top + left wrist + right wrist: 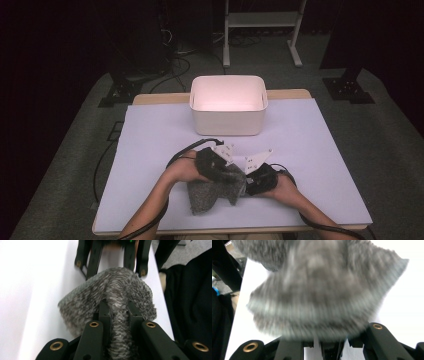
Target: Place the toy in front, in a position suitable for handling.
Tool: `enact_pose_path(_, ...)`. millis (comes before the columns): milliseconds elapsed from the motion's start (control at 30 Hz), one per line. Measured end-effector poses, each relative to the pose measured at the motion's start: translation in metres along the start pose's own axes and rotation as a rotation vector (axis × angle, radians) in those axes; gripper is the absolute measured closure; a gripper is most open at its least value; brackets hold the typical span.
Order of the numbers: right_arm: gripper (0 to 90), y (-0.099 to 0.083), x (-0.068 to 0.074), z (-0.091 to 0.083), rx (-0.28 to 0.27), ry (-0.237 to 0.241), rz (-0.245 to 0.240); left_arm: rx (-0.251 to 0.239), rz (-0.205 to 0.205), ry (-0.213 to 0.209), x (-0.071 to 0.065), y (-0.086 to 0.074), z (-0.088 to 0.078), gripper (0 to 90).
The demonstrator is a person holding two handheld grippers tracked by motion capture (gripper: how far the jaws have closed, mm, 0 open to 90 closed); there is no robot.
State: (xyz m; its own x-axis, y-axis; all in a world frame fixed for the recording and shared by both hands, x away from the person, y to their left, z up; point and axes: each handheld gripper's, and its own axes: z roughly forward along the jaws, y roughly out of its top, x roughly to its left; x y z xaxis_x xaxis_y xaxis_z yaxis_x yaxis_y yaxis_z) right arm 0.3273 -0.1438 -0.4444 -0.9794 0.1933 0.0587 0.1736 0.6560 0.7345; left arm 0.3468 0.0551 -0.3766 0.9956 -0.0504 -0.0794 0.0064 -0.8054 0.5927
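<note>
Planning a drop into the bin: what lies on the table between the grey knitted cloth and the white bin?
Bare white table cover, as the high view shows; nothing lies between the grey knitted cloth and the white bin.

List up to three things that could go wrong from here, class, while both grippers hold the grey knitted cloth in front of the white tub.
1. The left gripper pinches only a narrow bunched fold of the grey cloth; a pull could slide it free.
2. The right gripper sits close beside the left one, so the two may knock together.
3. Most of the cloth hangs loose on the sheet and may drag or catch the rim of the white tub if lifted.
</note>
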Motion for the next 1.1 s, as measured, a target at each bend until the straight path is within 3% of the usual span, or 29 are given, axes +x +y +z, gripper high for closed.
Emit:
enact_pose_path(200,63.8,-0.002,0.000,0.001,0.010,0.004,0.002,-0.087,-0.061,0.030,-0.004,-0.032,-0.019,78.3)
enact_pose_path(400,64.0,-0.002,0.000,0.001,0.010,0.001,0.005,-0.099,-0.101,0.069,-0.007,-0.056,-0.038,77.6)
enact_pose_path(633,64.0,-0.003,-0.001,0.001,0.010,0.003,0.006,-0.101,-0.142,0.091,-0.009,-0.073,-0.045,77.6)
enact_pose_path(833,63.9,-0.003,-0.002,0.001,0.005,0.008,0.010,-0.093,-0.098,0.082,-0.008,-0.054,-0.041,77.9)
enact_pose_path(933,63.9,-0.003,-0.003,0.001,0.005,0.009,0.016,-0.057,-0.065,0.071,-0.004,-0.035,-0.031,77.9)
enact_pose_path(1100,63.9,-0.003,-0.003,0.002,-0.002,0.013,0.017,-0.078,-0.023,0.020,0.002,-0.007,-0.010,78.7)
